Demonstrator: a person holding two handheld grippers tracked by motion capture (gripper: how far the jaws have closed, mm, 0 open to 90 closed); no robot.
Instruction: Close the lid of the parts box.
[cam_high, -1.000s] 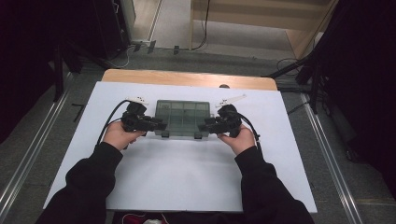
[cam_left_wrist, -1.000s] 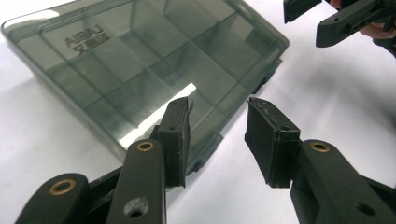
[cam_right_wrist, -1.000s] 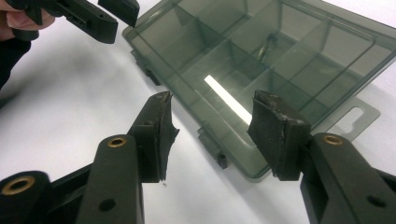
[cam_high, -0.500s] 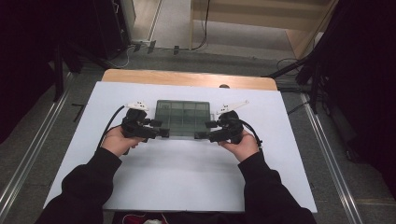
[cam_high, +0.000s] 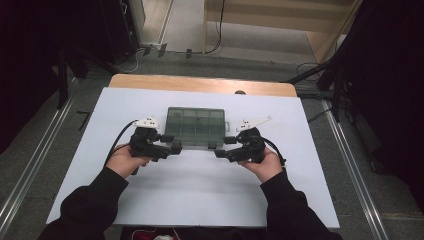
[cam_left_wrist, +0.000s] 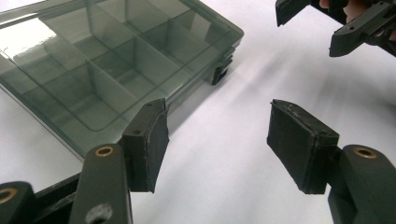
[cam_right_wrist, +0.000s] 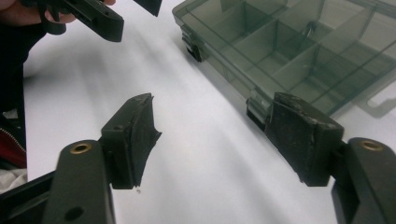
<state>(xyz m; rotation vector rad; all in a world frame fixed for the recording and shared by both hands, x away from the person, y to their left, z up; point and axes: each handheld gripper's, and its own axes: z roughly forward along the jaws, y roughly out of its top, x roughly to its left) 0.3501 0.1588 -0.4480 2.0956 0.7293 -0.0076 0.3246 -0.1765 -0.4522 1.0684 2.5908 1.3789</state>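
No brand, label or readable writing is seen on the box or on the grippers.

The box (cam_high: 196, 128) is a flat, smoky-grey, see-through plastic case, divided inside into rectangular compartments, with its clear lid closed. Small dark latches are set along its near edge, one by each near corner, and a small tab juts from its right side. It lies flat on the white table (cam_high: 190, 195), near the middle and towards the far side.

The left gripper (cam_high: 173, 144) is held just off the box's near left corner, and the right gripper (cam_high: 223, 147) just off its near right corner, with the two pointed towards each other across the box's near edge. In the left gripper view the jaws stand wide apart over bare white table (cam_left_wrist: 219, 168) beside the box (cam_left_wrist: 116, 60); they have just been opening, and nothing lies between them. In the right gripper view the same is seen: the jaws, just opened wider, are well apart, and nothing is gripped; one pad sits in front of the edge of the box (cam_right_wrist: 289, 42), and contact cannot be told.
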